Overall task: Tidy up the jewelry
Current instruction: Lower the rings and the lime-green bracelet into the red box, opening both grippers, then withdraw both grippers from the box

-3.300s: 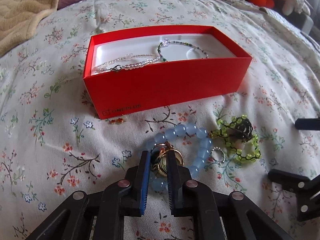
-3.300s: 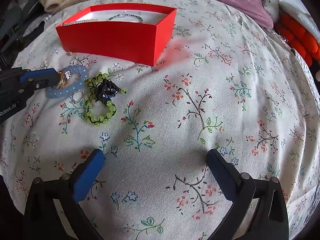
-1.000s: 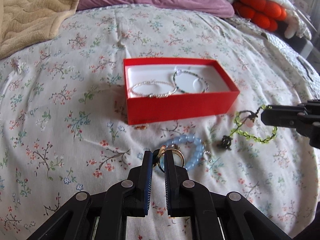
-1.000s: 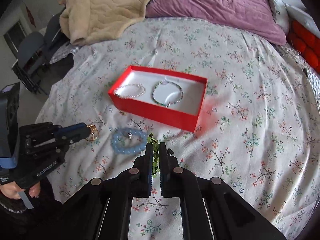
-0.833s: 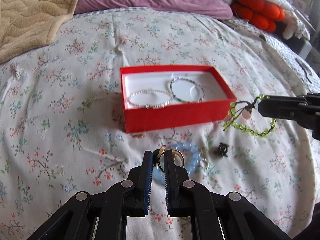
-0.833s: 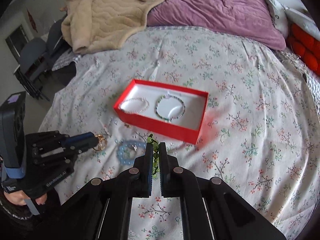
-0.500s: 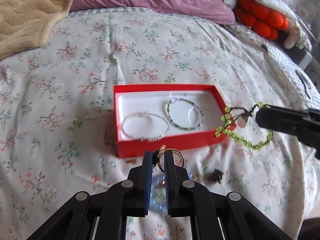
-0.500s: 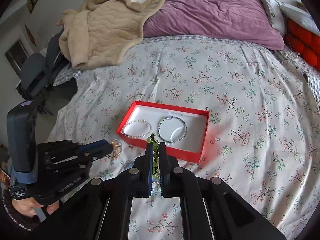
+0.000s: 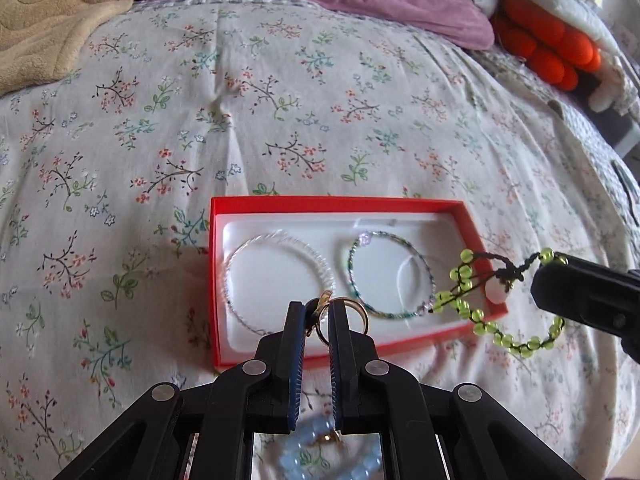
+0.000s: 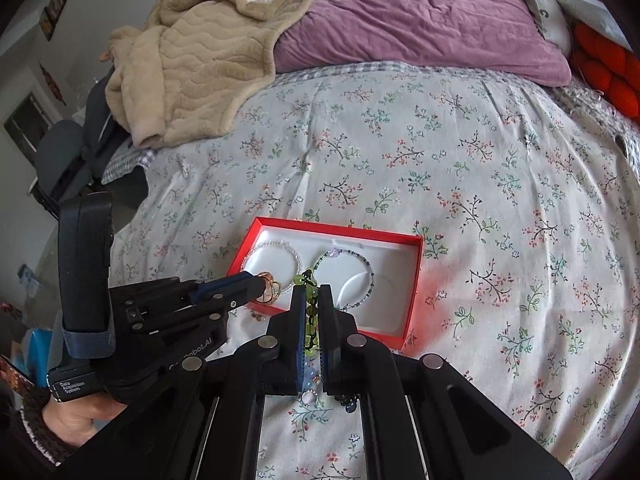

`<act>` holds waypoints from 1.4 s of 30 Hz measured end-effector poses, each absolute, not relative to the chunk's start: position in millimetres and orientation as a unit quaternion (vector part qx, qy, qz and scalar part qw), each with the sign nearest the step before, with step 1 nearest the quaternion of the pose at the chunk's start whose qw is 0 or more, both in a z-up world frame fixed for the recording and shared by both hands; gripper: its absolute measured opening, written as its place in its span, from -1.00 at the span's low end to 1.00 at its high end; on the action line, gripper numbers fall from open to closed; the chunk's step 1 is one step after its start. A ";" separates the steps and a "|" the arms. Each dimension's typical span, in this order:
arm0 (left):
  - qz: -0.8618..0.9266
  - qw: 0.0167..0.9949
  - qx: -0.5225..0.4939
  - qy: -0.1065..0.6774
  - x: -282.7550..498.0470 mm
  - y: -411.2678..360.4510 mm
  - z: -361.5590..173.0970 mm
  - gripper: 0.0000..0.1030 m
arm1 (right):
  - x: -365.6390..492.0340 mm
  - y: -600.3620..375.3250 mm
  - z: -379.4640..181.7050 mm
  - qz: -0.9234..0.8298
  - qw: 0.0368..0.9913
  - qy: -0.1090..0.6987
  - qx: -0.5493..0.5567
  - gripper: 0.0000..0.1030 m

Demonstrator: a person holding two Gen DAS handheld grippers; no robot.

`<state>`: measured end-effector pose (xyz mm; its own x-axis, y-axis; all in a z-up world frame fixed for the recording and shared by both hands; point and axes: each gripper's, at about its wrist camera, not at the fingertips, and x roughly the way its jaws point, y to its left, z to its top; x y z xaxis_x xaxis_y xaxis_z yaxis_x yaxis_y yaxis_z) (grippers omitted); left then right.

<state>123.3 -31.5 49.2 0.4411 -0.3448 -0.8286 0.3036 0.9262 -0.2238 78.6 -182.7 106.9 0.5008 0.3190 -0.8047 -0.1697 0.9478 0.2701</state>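
Note:
A red box [image 9: 400,202] [image 10: 412,288] with a white liner lies on the flowered bedspread. A clear bead bracelet [image 9: 316,258] and a green-blue bead bracelet [image 9: 420,264] lie in it. My left gripper [image 9: 317,314] [image 10: 260,280] is shut on gold rings [image 9: 358,312], held above the box's near left part. My right gripper [image 10: 311,294] is shut on a lime-green bead bracelet [image 9: 496,334] [image 10: 309,334] that hangs above the box's right end. A pale blue bead bracelet [image 9: 320,446] lies on the bed below my left gripper.
A beige blanket [image 10: 192,64] and a purple pillow [image 10: 416,16] lie at the far end of the bed. Orange cushions [image 9: 548,48] sit at the far right. A small silver ring [image 10: 308,398] and a dark charm [image 10: 348,402] lie on the bedspread below my right gripper.
Both grippers have lifted their jewelry off the bed and moved forward over the red box. The blue bracelet and the dark charm stayed on the bed.

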 end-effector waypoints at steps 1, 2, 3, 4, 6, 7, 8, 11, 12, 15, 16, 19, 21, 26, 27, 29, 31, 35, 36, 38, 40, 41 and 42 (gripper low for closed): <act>-0.189 0.848 -0.021 0.494 125.6 -31.5 47.9 -0.88 | 80.7 -182.6 105.0 0.141 0.862 0.480 0.079 -0.89; -0.187 0.848 -0.021 0.496 127.7 -31.3 46.2 -0.88 | 83.0 -183.1 102.9 0.140 0.861 0.482 0.080 -0.89; -0.185 0.848 -0.021 0.497 128.8 -31.2 45.0 -0.88 | 84.7 -183.4 100.9 0.139 0.860 0.484 0.081 -0.89; -0.183 0.848 -0.020 0.497 130.2 -30.9 43.7 -0.88 | 87.1 -183.5 98.1 0.138 0.858 0.487 0.083 -0.89; -0.178 0.849 -0.015 0.497 132.6 -30.6 41.6 -0.88 | 90.9 -183.6 94.5 0.138 0.856 0.490 0.086 -0.89; -0.175 0.851 -0.011 0.496 133.6 -30.6 41.0 -0.88 | 93.2 -182.7 91.7 0.138 0.855 0.493 0.088 -0.89; -0.173 0.852 -0.007 0.495 134.1 -30.5 40.4 -0.88 | 95.1 -181.7 89.8 0.139 0.853 0.495 0.089 -0.89; -0.169 0.854 0.001 0.492 135.4 -29.3 39.1 -0.87 | 99.2 -177.4 83.8 0.139 0.850 0.501 0.086 -0.89; -0.168 0.855 0.003 0.490 135.0 -28.9 39.4 -0.86 | 100.6 -175.3 81.9 0.140 0.849 0.503 0.085 -0.89; -0.169 0.856 0.009 0.489 134.6 -28.9 41.3 -0.80 | 104.6 -170.3 77.6 0.141 0.846 0.507 0.082 -0.89; -0.168 0.856 0.012 0.488 134.3 -28.7 42.5 -0.77 | 106.1 -168.5 76.0 0.141 0.846 0.508 0.081 -0.89; -0.167 0.859 0.022 0.484 131.9 -27.5 46.2 -0.72 | 110.0 -165.1 71.8 0.141 0.845 0.510 0.080 -0.89; -0.164 0.861 0.027 0.481 128.9 -25.8 48.4 -0.65 | 111.8 -164.2 69.5 0.141 0.844 0.511 0.079 -0.89; -0.158 0.864 0.042 0.477 119.4 -21.5 52.5 -0.45 | 118.3 -166.4 59.6 0.129 0.841 0.520 0.074 -0.89; -0.157 0.864 0.045 0.476 117.7 -21.1 53.1 -0.43 | 119.1 -167.4 57.9 0.123 0.842 0.522 0.069 -0.89; -0.156 0.864 0.049 0.475 114.3 -19.7 54.6 -0.37 | 120.5 -170.8 55.4 0.111 0.842 0.524 0.062 -0.89; -0.156 0.865 0.052 0.475 111.1 -17.7 55.4 -0.34 | 121.3 -175.2 54.3 0.103 0.843 0.524 0.061 -0.89; -0.153 0.864 0.053 0.476 107.0 -16.1 55.6 -0.27 | 122.1 -183.2 56.5 0.090 0.851 0.514 0.059 -0.86; -0.152 0.864 0.053 0.476 106.1 -16.0 55.5 -0.25 | 123.3 -184.7 56.7 0.088 0.851 0.514 0.060 -0.86; -0.151 0.865 0.054 0.476 103.3 -15.6 55.6 -0.15 | 124.0 -188.0 56.5 0.087 0.848 0.519 0.067 -0.86; -0.151 0.865 0.056 0.476 100.4 -14.8 56.1 -0.08 | 122.4 -190.1 57.9 0.092 0.846 0.520 0.072 -0.86; -0.150 0.865 0.058 0.475 98.6 -14.7 56.5 -0.03 | 121.0 -189.6 59.0 0.094 0.846 0.520 0.071 -0.86; -0.150 0.865 0.060 0.474 97.5 -14.7 57.0 0.00 | 119.2 -189.3 60.4 0.097 0.845 0.521 0.068 -0.81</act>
<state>97.5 -14.7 57.0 0.5051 -0.2018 -0.8391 0.3158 0.9481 -0.0379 119.2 -189.3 60.4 0.4383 0.2347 -0.8676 -0.0928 0.9720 0.2161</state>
